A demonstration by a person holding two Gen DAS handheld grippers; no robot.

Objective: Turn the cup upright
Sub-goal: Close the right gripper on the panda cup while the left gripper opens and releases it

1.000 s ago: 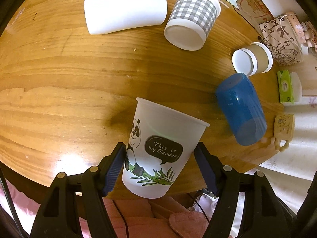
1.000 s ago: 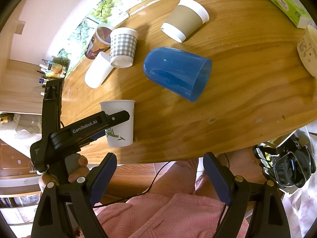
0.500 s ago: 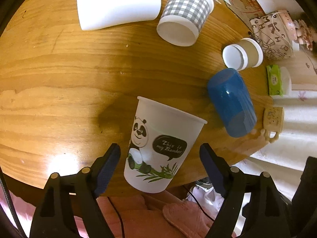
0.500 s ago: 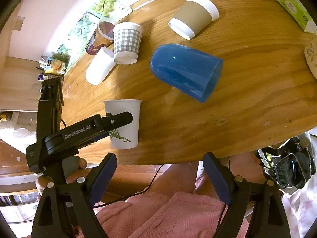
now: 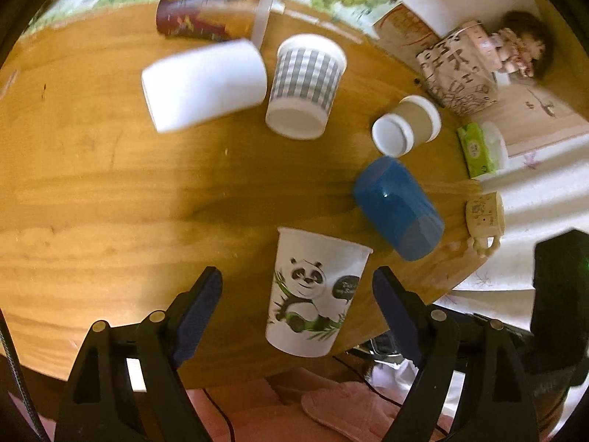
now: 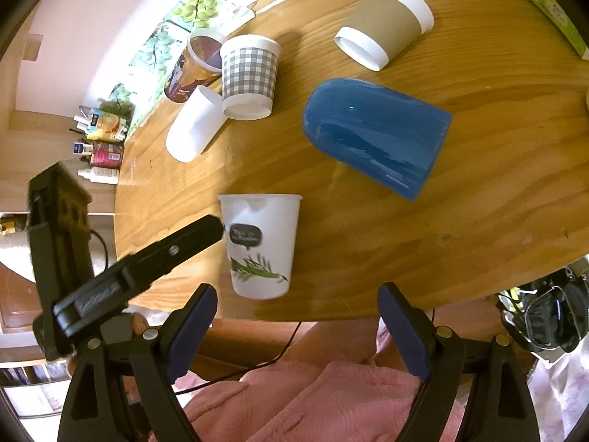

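Since the white paper cup with the panda print [image 5: 316,291] stands mouth-up near the near edge of the round wooden table [image 5: 110,191], the step in hand looks like a clean retreat. The left gripper [image 5: 296,307] has its fingers spread wide, clear of the cup on both sides; draw it straight back so neither pad clips the wall. The right gripper [image 6: 294,322] hangs wide and empty off the near edge.

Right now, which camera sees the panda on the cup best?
The left wrist view: the panda cup stands upright facing it, showing the whole panda. The right wrist view shows the same cup from another side, with only the speech bubble and bamboo leaves.
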